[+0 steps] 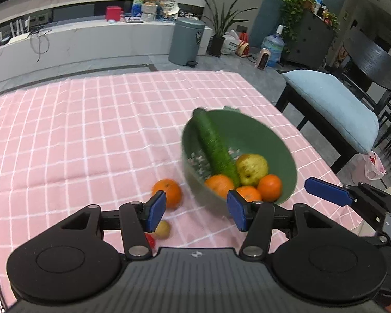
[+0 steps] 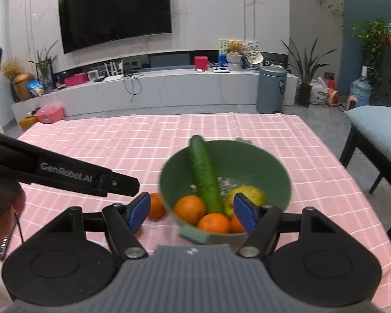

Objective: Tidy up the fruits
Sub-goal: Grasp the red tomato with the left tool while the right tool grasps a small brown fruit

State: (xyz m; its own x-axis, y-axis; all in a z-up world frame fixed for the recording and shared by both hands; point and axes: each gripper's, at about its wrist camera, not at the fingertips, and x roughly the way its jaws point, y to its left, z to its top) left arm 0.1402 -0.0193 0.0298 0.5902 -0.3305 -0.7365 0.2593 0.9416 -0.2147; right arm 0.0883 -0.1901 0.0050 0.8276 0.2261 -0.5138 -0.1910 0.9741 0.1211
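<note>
Behind left hand-held gripper (image 1: 196, 210), half-hidden small fruits (image 1: 162, 230).

A counter (image 1: 78, 130) under a pink checked cloth (image 2: 312, 156) carries a green bowl (image 1: 273, 140). Beside the bowl lie an orange (image 1: 169, 190), a small brownish fruit (image 1: 163, 229) and something red (image 1: 151, 240).

Bowl (image 2: 268, 167): green. Inside it, cucumber (image 2: 204, 174): dark green; pear (image 1: 252, 168): yellow-green, speckled; three oranges (image 1: 269, 186): orange. Left of the bowl, fourth orange (image 1: 168, 191): orange; kiwi (image 1: 163, 229): brownish; a red item (image 1: 150, 240), partly hidden. Cloth (image 1: 91, 130) under the bowl: pink, white grid. Gripper pads (image 1: 157, 210): blue. Cushion (image 1: 333, 104) right of the bowl: pale blue.
</note>
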